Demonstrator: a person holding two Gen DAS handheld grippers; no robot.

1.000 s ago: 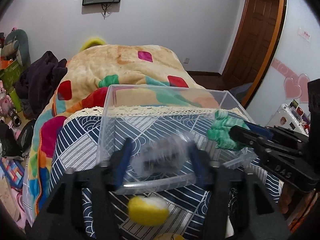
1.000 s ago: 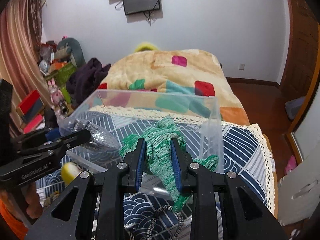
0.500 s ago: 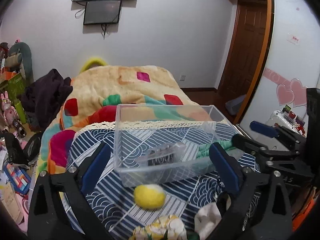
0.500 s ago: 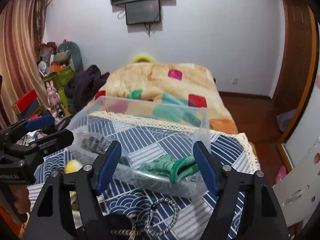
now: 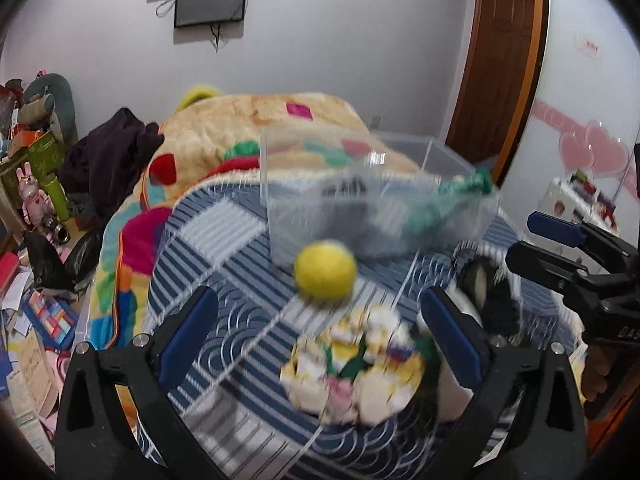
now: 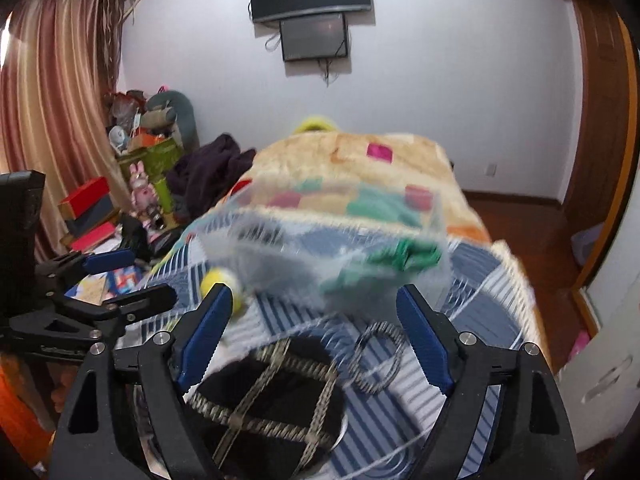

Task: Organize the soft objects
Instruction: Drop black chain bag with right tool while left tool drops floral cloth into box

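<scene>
A clear plastic box point(image 5: 376, 200) sits on a blue-and-white patterned cloth point(image 5: 224, 240) spread over the end of a bed, and serves here as the landmark. Inside the box, against its right-hand wall, lies a crumpled green knitted piece point(image 5: 460, 196); a dark shape beside it is too blurred to identify. Just in front of the box's near left corner rests a yellow ball point(image 5: 325, 276). The left gripper point(image 5: 320, 336) has its blue-padded jaws spread wide and holds nothing; only its camera shows a floral fabric bundle point(image 5: 356, 372) lying nearer than the ball, between its fingers. The right gripper point(image 6: 316, 336) is likewise wide open and empty. Only its camera shows clearly a black item crossed with speckled cord point(image 6: 272, 396) in front of the box, with a speckled cord loop point(image 6: 378, 358) beside it. Behind the box, a patchwork blanket point(image 6: 360, 156) covers the bed.
</scene>
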